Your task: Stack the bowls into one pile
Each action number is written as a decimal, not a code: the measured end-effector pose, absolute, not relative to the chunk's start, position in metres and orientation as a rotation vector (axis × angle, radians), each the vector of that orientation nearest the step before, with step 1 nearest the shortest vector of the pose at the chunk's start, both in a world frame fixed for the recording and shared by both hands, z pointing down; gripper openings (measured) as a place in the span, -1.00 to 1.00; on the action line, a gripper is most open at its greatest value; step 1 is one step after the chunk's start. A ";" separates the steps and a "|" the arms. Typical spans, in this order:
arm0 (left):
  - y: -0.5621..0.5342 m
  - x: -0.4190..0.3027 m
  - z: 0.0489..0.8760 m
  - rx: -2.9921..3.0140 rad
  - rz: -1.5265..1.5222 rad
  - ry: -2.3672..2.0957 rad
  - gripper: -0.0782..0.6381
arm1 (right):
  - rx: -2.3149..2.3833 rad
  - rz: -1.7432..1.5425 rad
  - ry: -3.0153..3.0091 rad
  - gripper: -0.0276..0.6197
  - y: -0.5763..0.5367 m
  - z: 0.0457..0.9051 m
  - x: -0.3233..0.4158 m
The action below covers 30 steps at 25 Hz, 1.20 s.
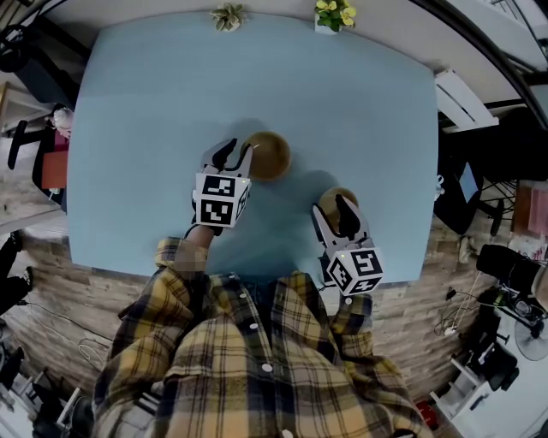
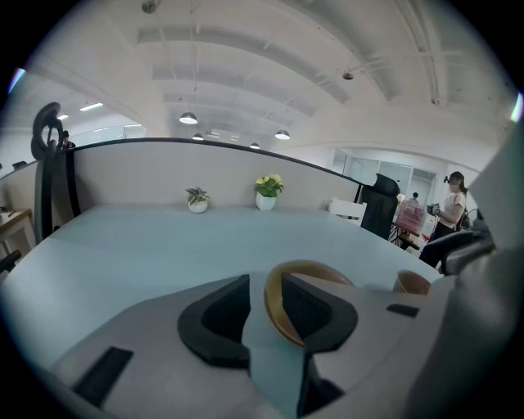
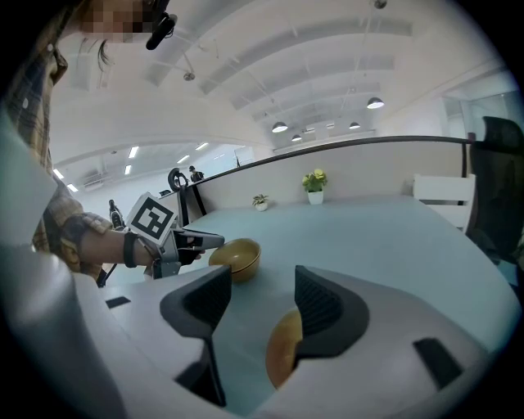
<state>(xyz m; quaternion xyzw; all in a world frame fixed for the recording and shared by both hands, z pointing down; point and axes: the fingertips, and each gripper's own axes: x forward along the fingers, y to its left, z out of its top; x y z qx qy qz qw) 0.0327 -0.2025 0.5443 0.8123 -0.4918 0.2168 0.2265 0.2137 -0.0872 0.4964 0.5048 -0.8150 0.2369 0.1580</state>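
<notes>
Two wooden bowls sit on the light blue table [image 1: 154,103]. The larger bowl [image 1: 271,156] lies just right of my left gripper [image 1: 237,152]. In the left gripper view its near rim [image 2: 277,307] stands between the jaws of my left gripper [image 2: 264,307], close against the right pad, with bare table showing beside the left pad. The second bowl [image 1: 336,198] is partly hidden under my right gripper [image 1: 336,212]. In the right gripper view this bowl [image 3: 282,360] shows below the right jaw, and my right gripper [image 3: 258,307] stands wide apart.
Two small potted plants [image 1: 228,15] [image 1: 334,14] stand at the table's far edge. Office chairs and desks ring the table, and a person [image 2: 453,204] stands far off to the right. The near table edge runs just behind both grippers.
</notes>
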 end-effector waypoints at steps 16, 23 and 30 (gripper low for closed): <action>-0.155 0.033 0.512 2.322 0.559 -1.344 -0.46 | 1.495 0.441 -2.125 -0.21 -0.071 0.505 0.263; -0.136 0.037 0.516 2.327 0.566 -1.309 -0.48 | 1.564 0.478 -1.992 -0.21 -0.065 0.531 0.294; -0.127 0.040 0.517 2.324 0.566 -1.285 -0.49 | 1.606 0.555 -1.873 -0.21 -0.060 0.559 0.313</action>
